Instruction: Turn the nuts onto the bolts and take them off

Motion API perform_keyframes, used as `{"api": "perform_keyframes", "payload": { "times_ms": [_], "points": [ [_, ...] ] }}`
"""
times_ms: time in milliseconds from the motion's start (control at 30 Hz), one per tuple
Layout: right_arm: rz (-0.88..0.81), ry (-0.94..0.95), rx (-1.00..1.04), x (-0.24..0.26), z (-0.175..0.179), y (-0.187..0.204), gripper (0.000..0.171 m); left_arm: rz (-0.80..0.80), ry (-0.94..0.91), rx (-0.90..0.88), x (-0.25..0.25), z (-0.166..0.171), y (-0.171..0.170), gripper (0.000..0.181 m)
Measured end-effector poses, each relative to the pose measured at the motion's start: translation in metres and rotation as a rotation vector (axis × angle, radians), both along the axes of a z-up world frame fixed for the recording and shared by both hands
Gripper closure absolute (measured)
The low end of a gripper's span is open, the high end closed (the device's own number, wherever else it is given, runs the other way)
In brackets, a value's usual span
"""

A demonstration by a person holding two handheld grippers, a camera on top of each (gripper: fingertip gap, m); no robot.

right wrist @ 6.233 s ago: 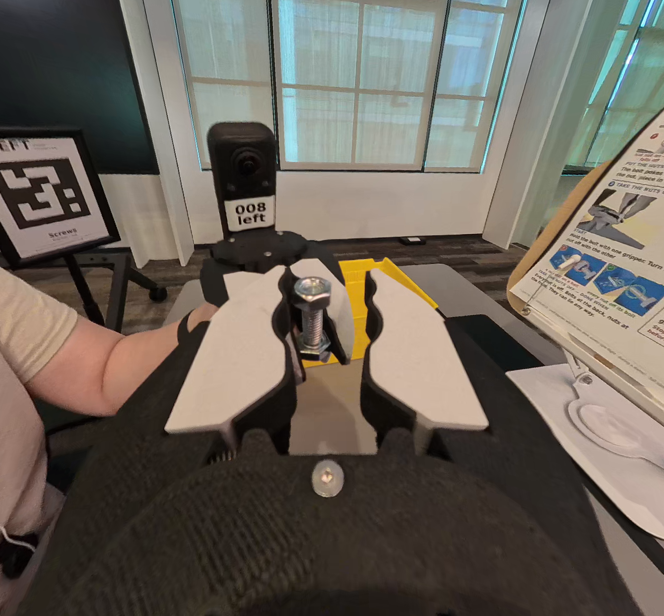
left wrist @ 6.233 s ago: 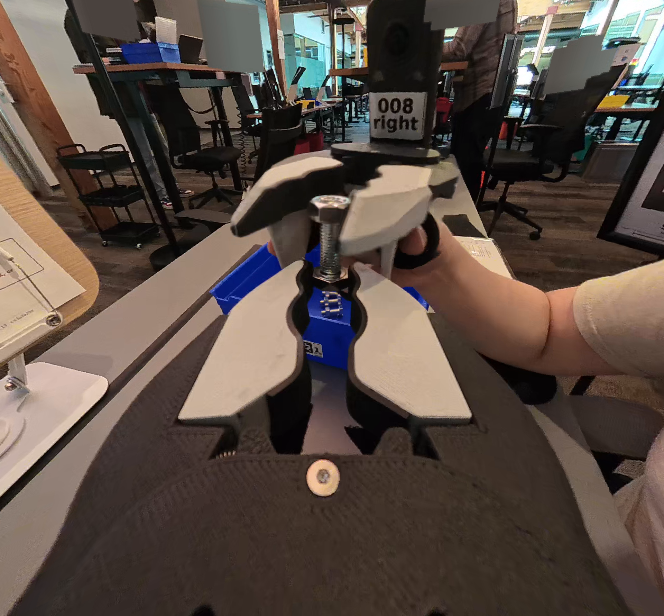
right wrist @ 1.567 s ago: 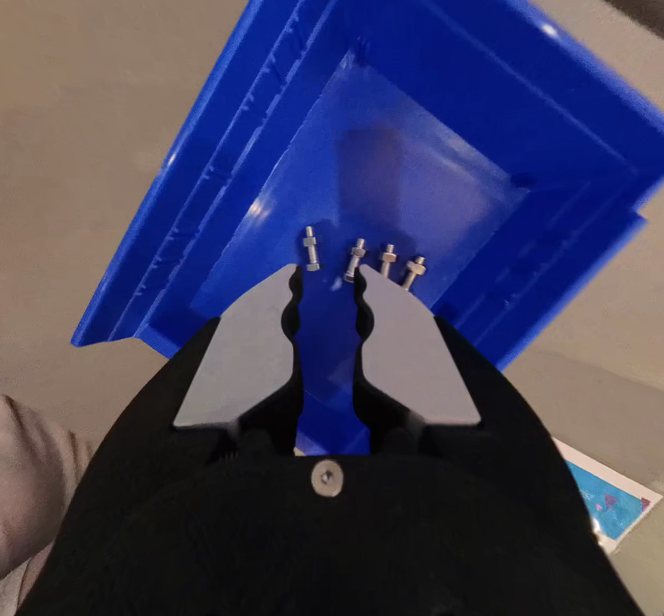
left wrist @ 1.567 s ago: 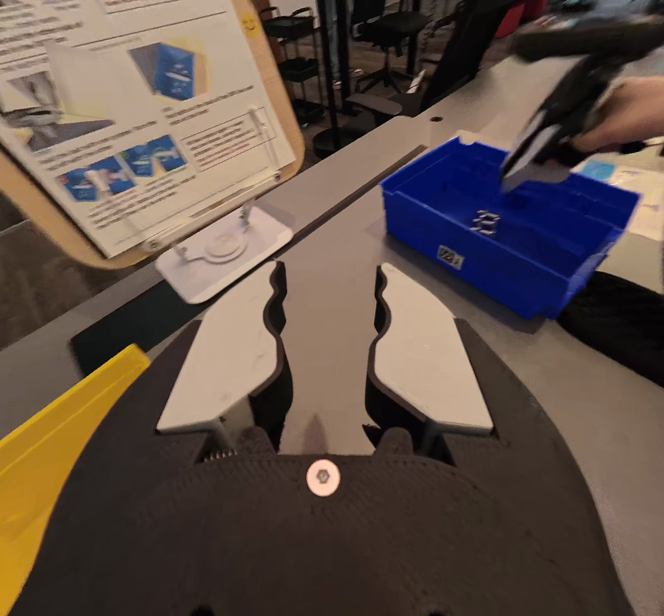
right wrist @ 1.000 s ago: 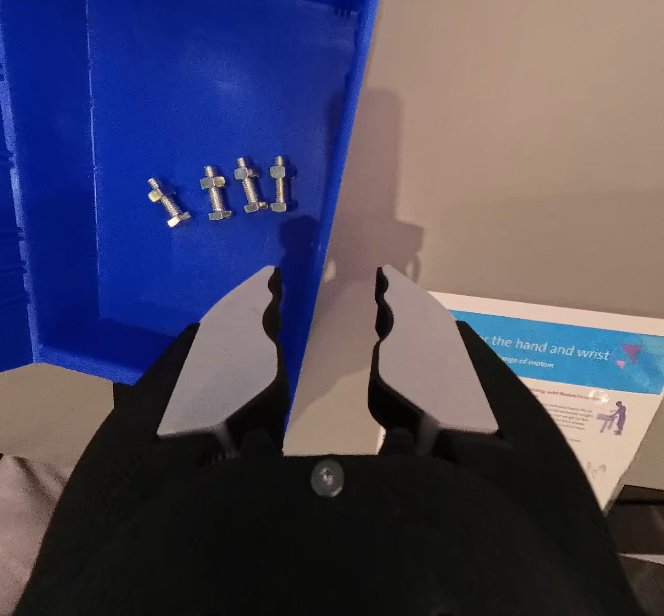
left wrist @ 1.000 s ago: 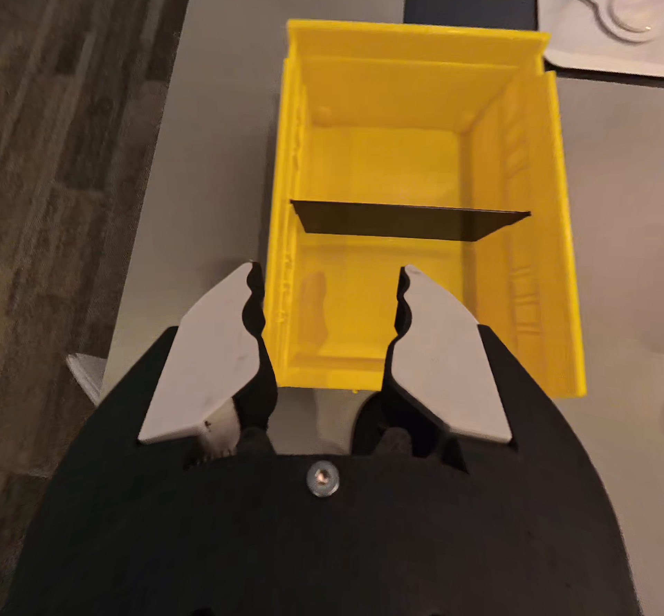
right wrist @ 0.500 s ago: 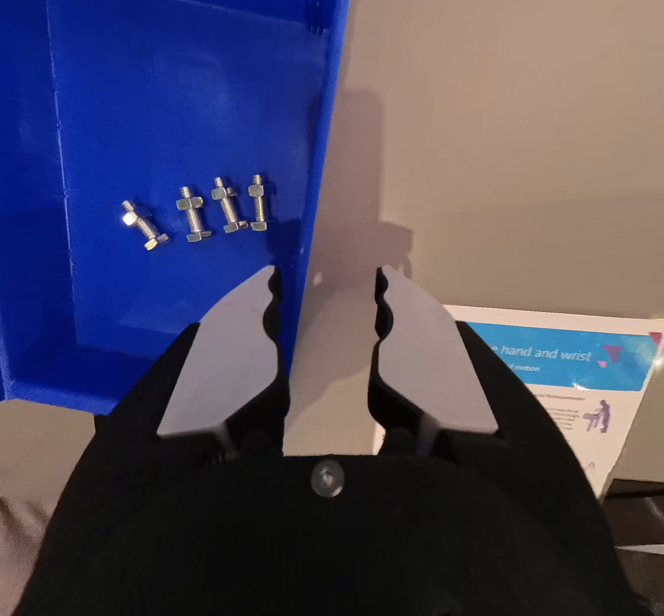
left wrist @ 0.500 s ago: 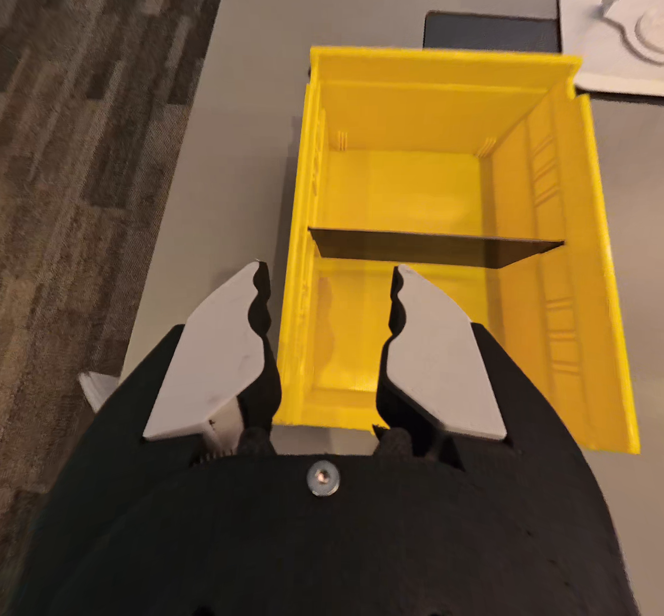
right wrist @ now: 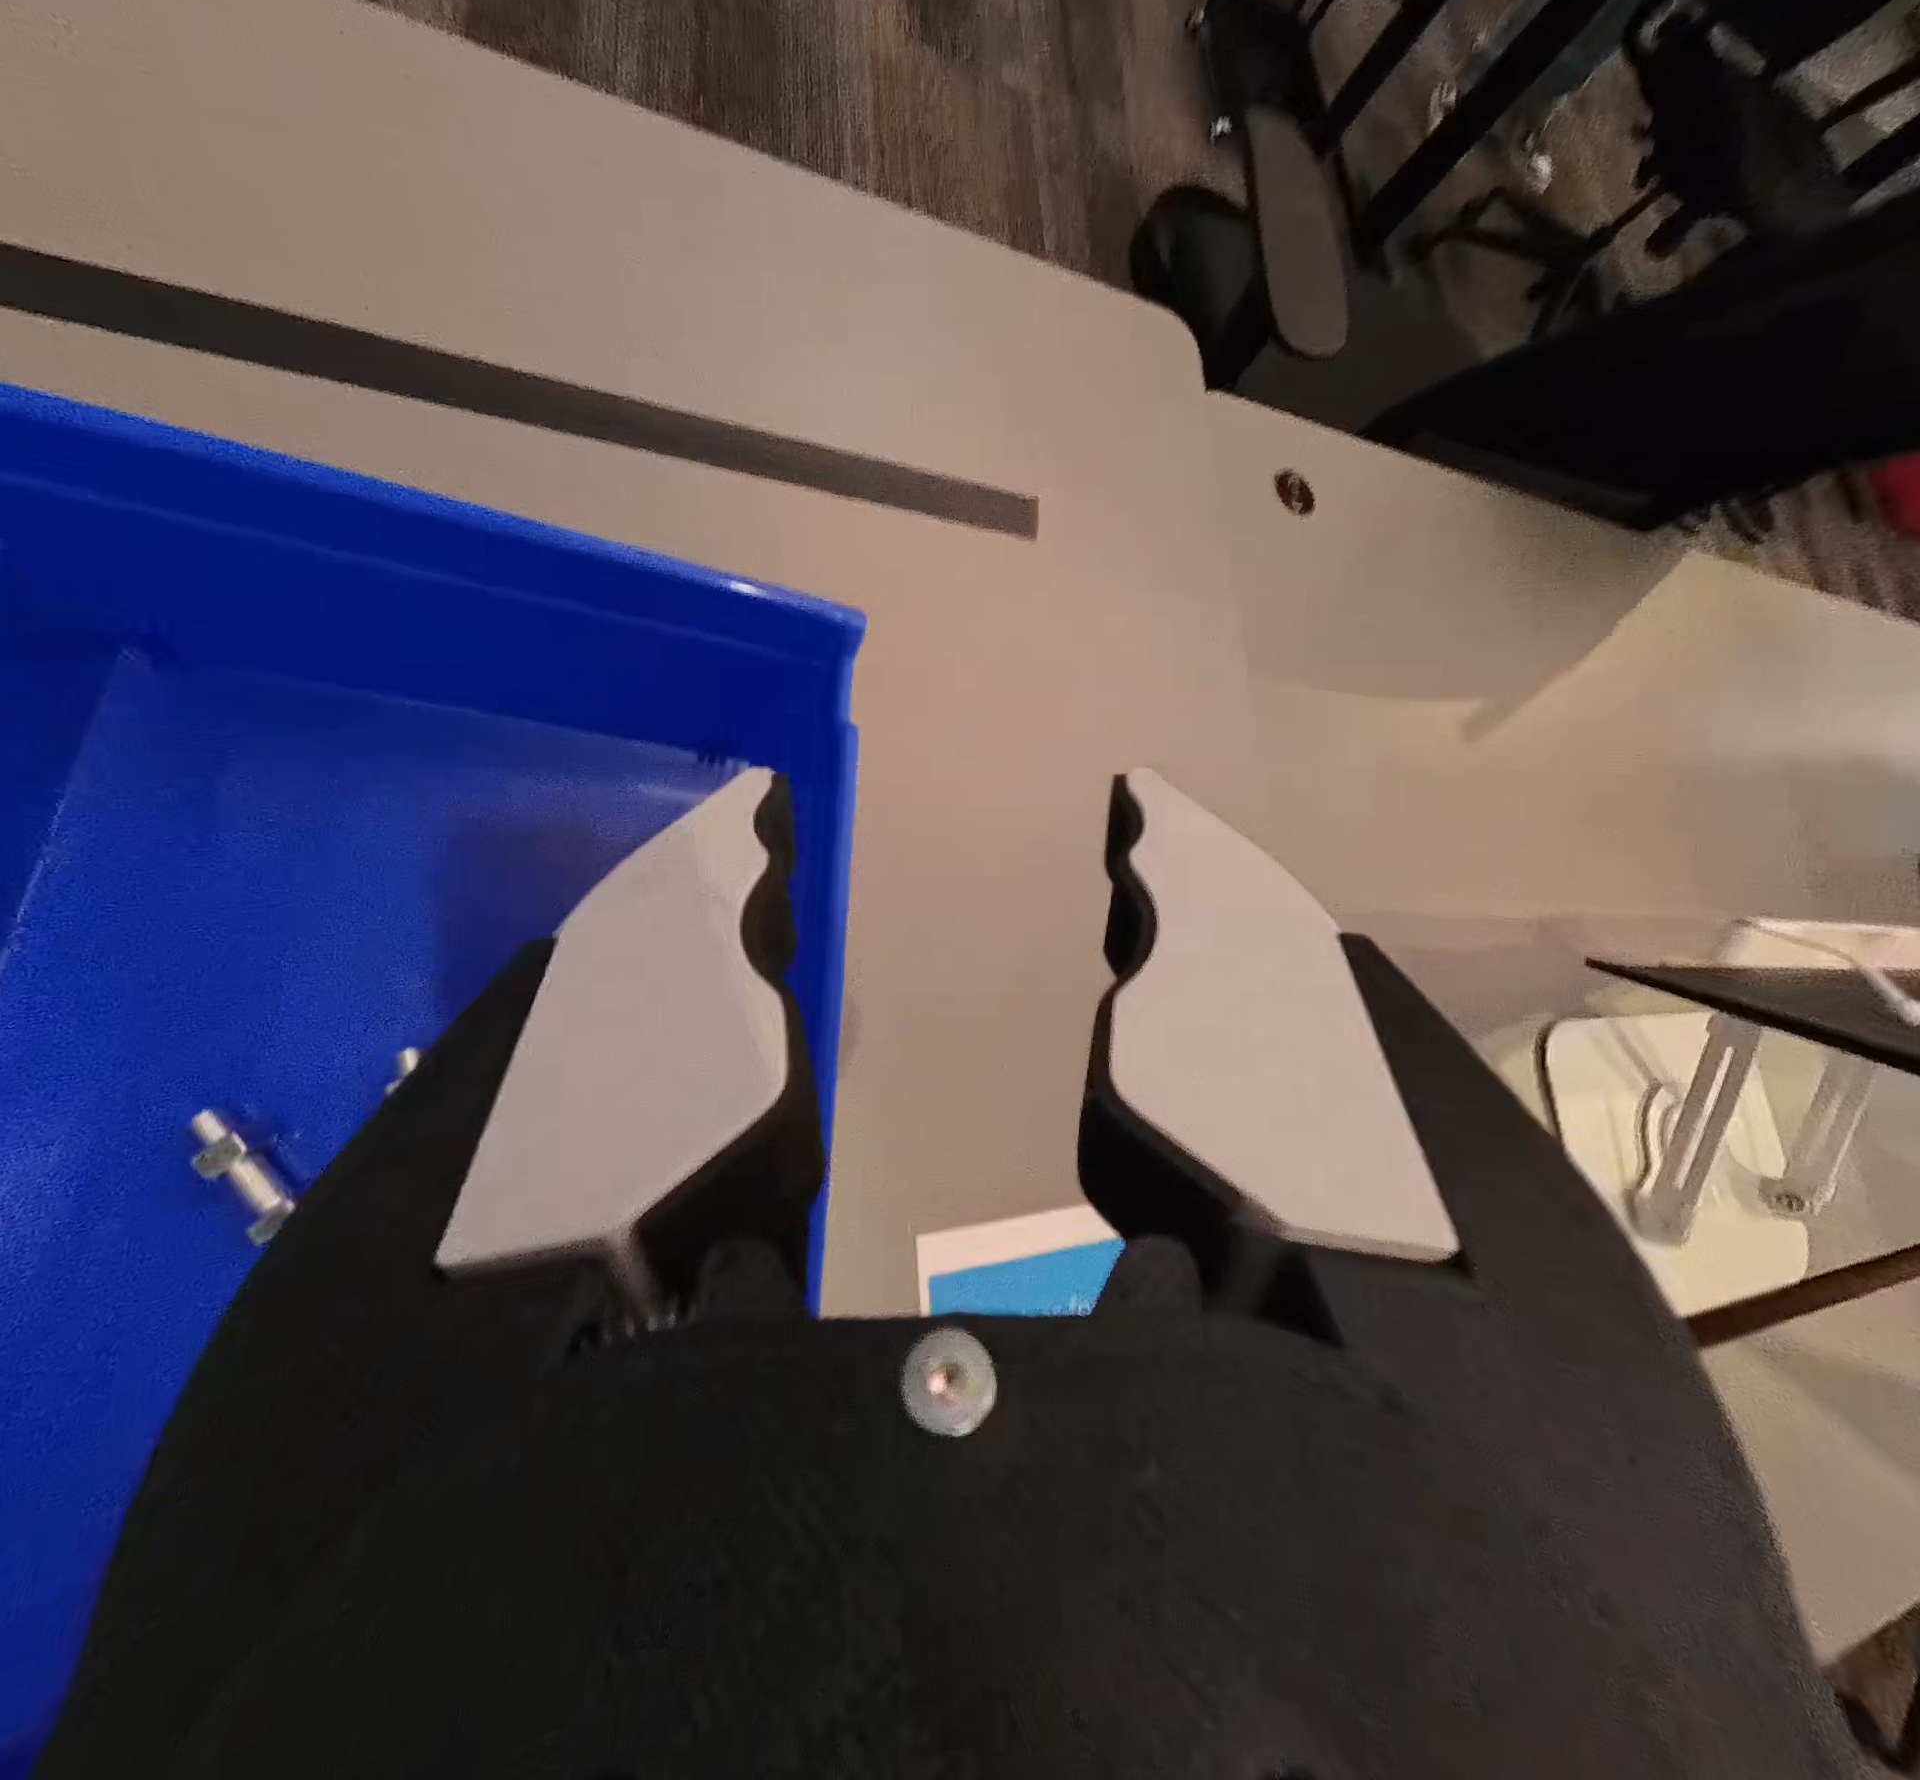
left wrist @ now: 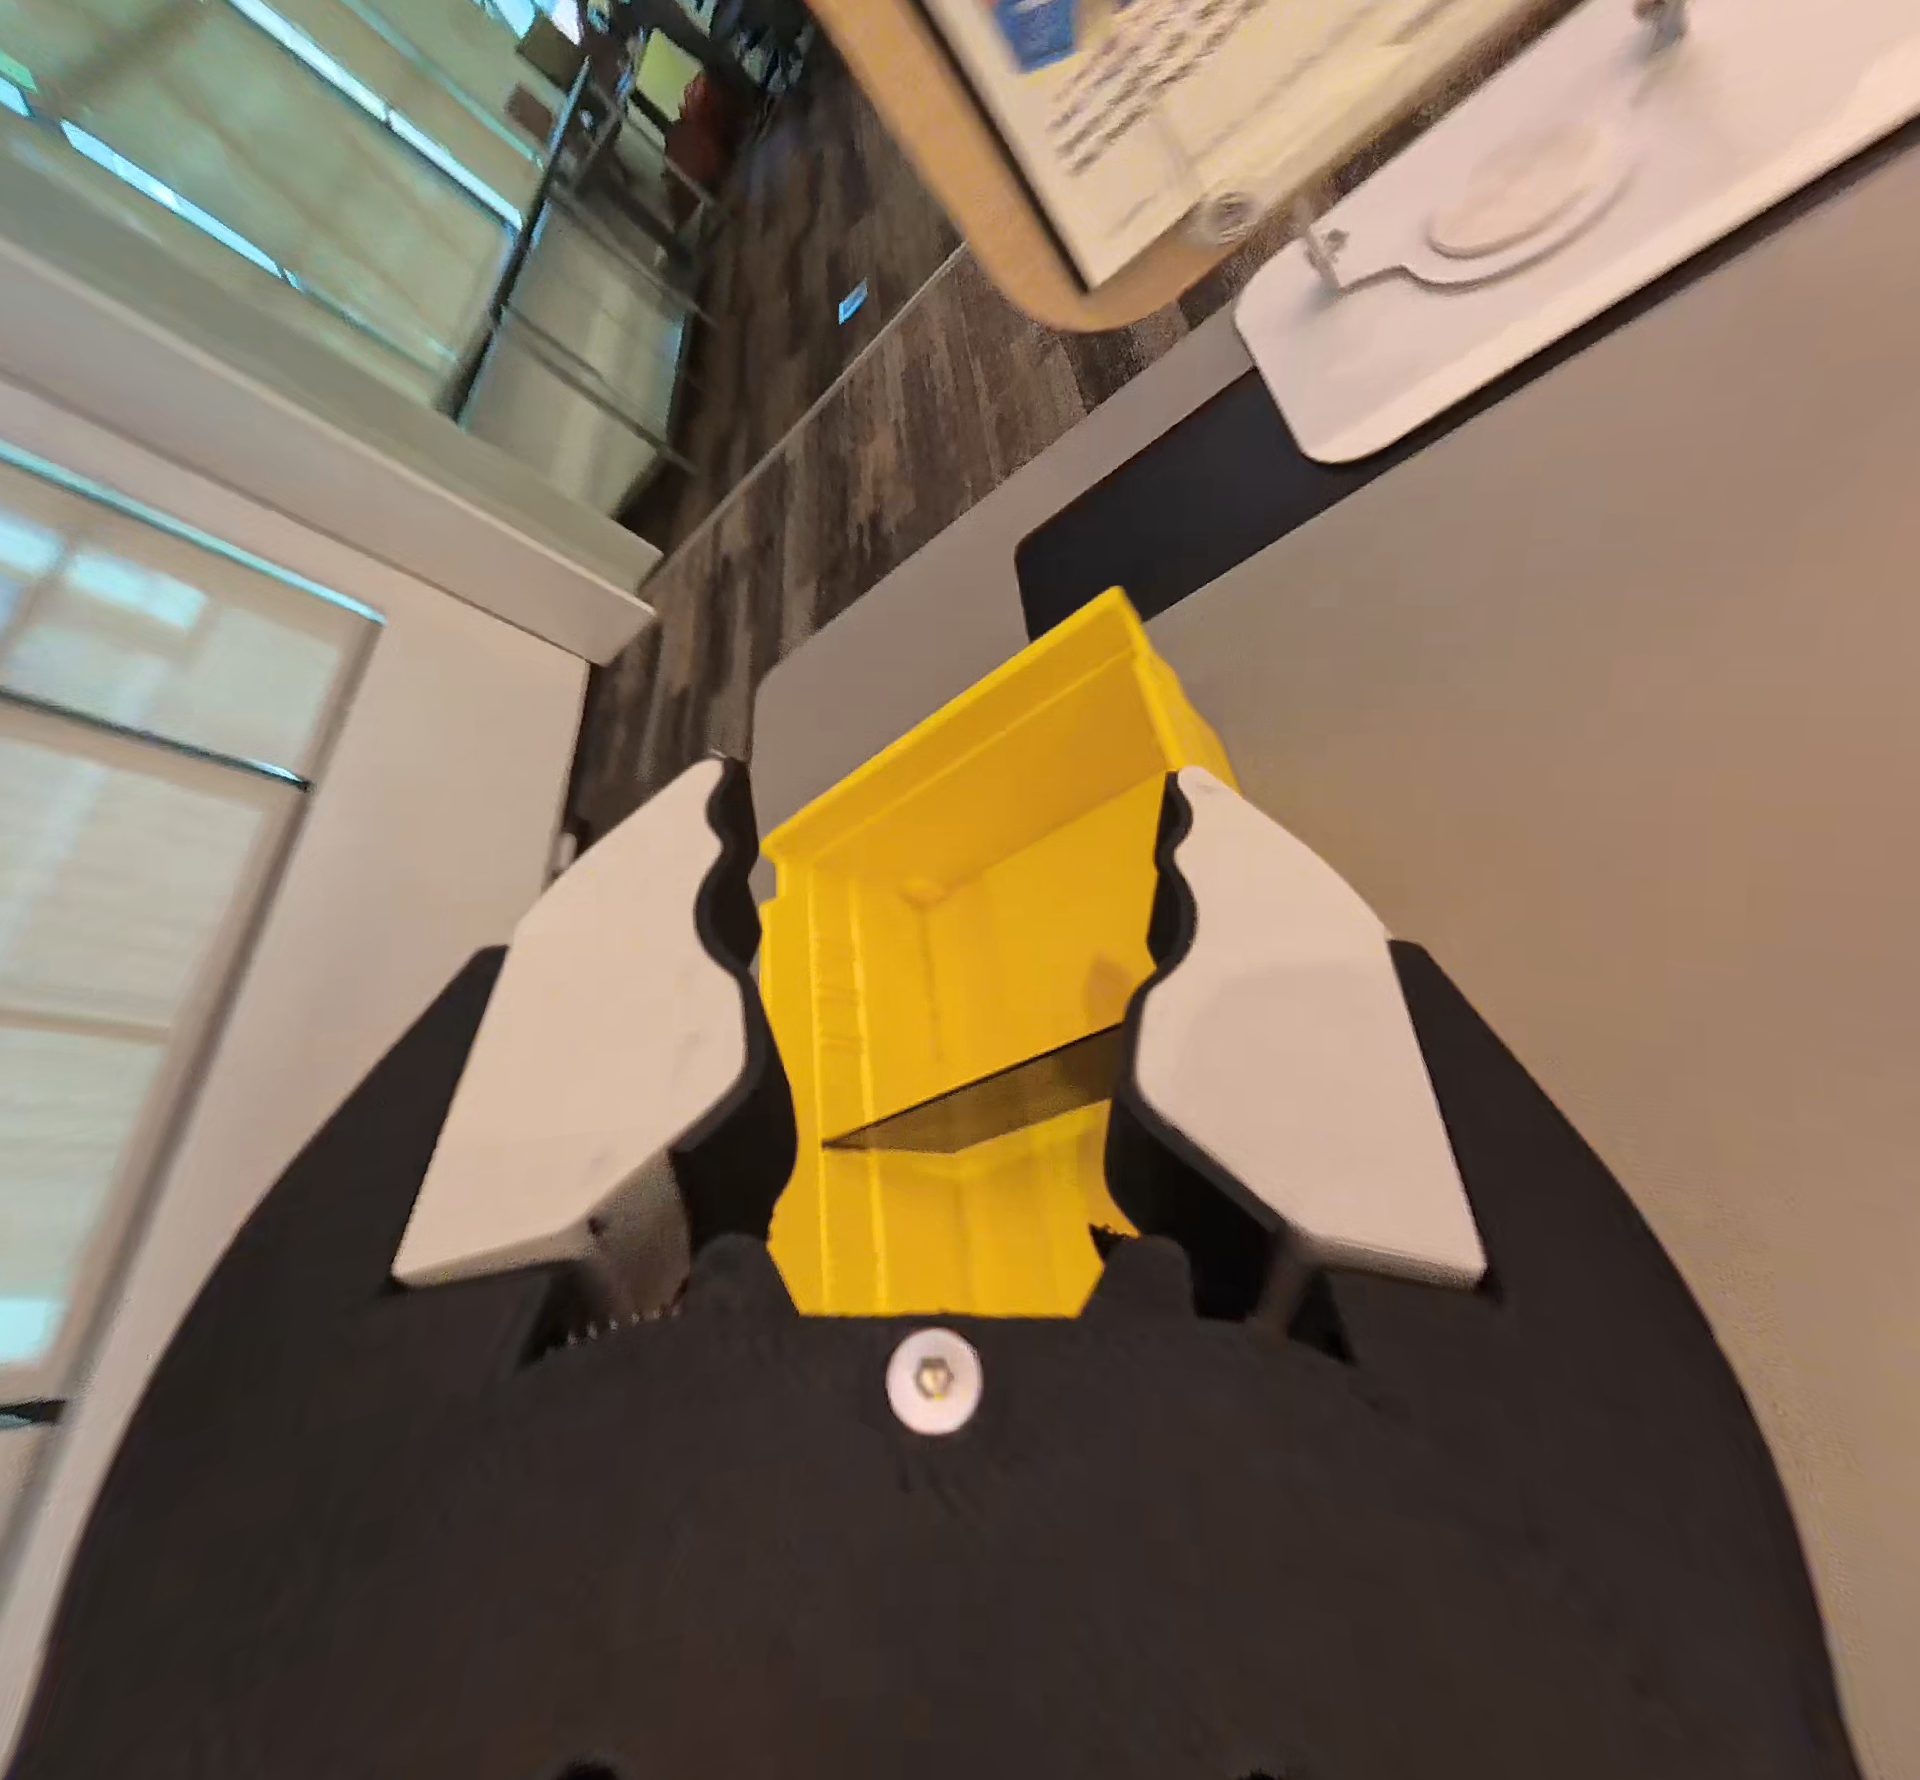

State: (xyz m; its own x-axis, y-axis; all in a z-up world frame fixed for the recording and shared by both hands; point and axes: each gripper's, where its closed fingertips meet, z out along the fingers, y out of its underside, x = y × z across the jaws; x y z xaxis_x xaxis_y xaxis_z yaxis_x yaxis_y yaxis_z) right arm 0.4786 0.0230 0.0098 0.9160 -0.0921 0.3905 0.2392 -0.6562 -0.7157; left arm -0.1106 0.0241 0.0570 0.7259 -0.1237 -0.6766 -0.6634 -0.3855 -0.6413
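Observation:
In the left wrist view my left gripper [left wrist: 956, 785] is open and empty, tilted up over a yellow bin [left wrist: 966, 909] with a dark divider [left wrist: 977, 1107] across it. The bin looks empty where it shows. In the right wrist view my right gripper [right wrist: 940, 780] is open and empty, straddling the right wall of a blue bin [right wrist: 312, 795]. A bolt with a nut on it [right wrist: 241, 1171] lies on the blue bin's floor at the left; another bolt's tip [right wrist: 403, 1065] peeks out beside my left finger, the others are hidden behind it.
The bins stand on a grey table [right wrist: 987, 691] with a dark slot [right wrist: 520, 400]. A white stand base [left wrist: 1558, 213] holding a printed board [left wrist: 1195, 16] sits at the back. A printed sheet [right wrist: 1018, 1263] lies by the blue bin. Chairs [right wrist: 1558, 68] stand beyond the table. The gap from one gripper's tips to the other's is roughly 60 cm.
Both grippers have tilted sharply upward, bringing the room and table edges into view. The row of bolts has slid down behind my right gripper. Both grippers stay open.

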Motion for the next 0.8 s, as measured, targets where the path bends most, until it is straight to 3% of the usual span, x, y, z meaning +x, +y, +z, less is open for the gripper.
{"api": "perform_keyframes", "payload": {
  "times_ms": [167, 433, 667, 800],
  "points": [
    [0.099, -0.060, 0.116, -0.030, 0.021, 0.016, 0.111, -0.122, 0.265, -0.003, 0.075, -0.022, 0.005, 0.108],
    [0.155, -0.047, 0.107, -0.043, 0.010, 0.025, 0.111, -0.287, 0.503, 0.082, 0.167, -0.038, -0.018, 0.112],
    [0.151, -0.039, 0.089, -0.039, 0.006, 0.024, 0.112, -0.310, 0.521, 0.089, 0.178, -0.040, -0.025, 0.112],
    [0.152, -0.035, 0.121, -0.038, 0.015, 0.021, 0.112, -0.270, 0.398, 0.062, 0.154, -0.032, -0.017, 0.114]
  ]
}}
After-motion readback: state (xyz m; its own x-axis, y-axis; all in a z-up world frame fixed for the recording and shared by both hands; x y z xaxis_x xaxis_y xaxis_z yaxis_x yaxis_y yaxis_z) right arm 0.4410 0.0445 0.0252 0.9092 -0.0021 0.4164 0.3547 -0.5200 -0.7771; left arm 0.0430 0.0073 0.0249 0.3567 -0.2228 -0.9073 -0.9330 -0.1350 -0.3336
